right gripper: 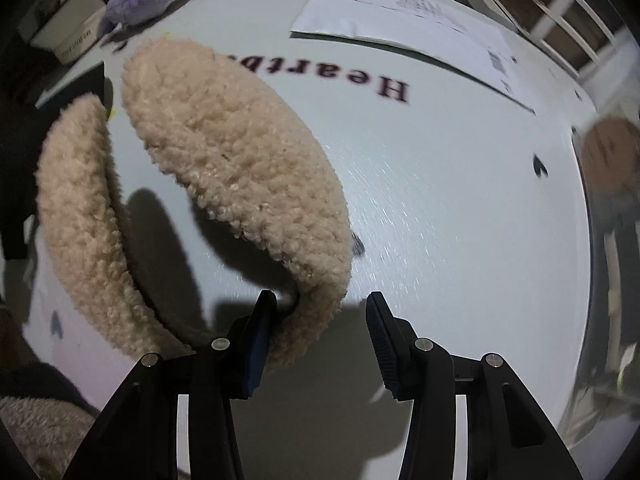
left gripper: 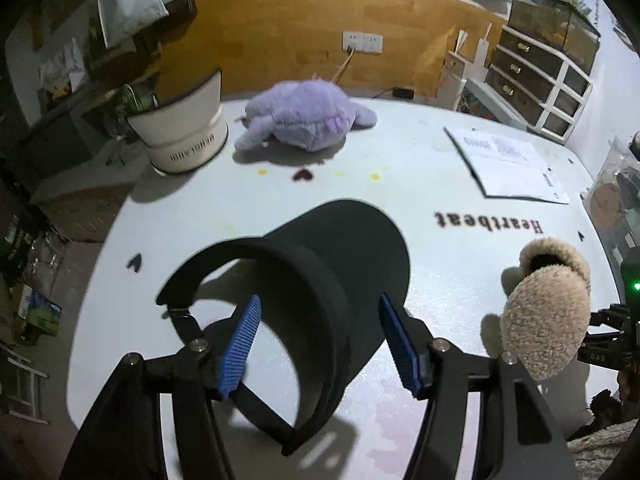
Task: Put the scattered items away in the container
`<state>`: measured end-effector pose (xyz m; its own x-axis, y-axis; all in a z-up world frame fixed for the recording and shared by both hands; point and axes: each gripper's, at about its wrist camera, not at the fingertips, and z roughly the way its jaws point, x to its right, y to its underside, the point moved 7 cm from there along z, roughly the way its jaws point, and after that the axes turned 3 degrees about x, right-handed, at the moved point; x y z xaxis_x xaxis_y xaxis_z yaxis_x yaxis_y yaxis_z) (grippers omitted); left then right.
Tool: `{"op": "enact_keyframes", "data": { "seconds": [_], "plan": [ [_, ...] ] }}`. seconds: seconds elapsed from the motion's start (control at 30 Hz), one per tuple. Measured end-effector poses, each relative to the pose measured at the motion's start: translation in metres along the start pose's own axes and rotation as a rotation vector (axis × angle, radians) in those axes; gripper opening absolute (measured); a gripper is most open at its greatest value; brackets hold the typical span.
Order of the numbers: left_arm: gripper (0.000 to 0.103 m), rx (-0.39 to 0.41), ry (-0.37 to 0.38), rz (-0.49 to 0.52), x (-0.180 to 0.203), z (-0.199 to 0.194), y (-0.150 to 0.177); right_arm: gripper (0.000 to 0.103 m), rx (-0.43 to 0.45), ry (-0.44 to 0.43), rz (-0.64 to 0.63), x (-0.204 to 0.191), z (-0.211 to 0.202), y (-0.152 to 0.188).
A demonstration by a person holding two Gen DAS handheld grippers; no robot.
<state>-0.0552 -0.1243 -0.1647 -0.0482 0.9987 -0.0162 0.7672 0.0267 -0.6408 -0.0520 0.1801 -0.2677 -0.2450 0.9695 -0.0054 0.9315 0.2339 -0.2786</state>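
— Where's everything on the table (left gripper: 460, 208)?
— Container (left gripper: 186, 132) at its far left corner; visor (left gripper: 320, 280) mid-table between the left gripper (left gripper: 318, 344)'s half-open jaws, probably loose.
— Earmuffs (right gripper: 224, 152)?
— Right gripper (right gripper: 320, 344) half-open on the band — seemingly one-sided; they might slip.
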Motion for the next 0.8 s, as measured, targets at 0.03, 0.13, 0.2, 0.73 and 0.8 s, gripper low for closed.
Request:
{"op": "enact_keyframes", "data": {
  "seconds": [0.03, 0.13, 0.2, 0.73, 0.8],
  "plan": [
    [0.061, 0.015, 0.008, 0.009, 0.005, -0.007, -0.002, 0.047, 0.022, -0.039, 0.03, 0.002, -0.008, 0.001],
    [0.072, 0.05, 0.077, 0.052, 0.03, -0.021, -0.01, 0.074, 0.096, -0.154, 0.139, 0.011, -0.04, 0.0],
    [0.073, 0.055, 0.142, 0.092, 0.056, -0.021, -0.013, 0.082, 0.141, -0.156, 0.19, 0.022, -0.058, 0.001],
    [0.073, -0.184, 0.219, 0.319, 0.15, 0.04, 0.053, 0.06, 0.185, -0.105, 0.254, 0.05, -0.021, -0.056],
    [0.073, -0.184, 0.207, 0.334, 0.155, 0.045, 0.054, 0.06, 0.161, -0.144, 0.222, 0.04, -0.015, -0.052]
  ]
}}
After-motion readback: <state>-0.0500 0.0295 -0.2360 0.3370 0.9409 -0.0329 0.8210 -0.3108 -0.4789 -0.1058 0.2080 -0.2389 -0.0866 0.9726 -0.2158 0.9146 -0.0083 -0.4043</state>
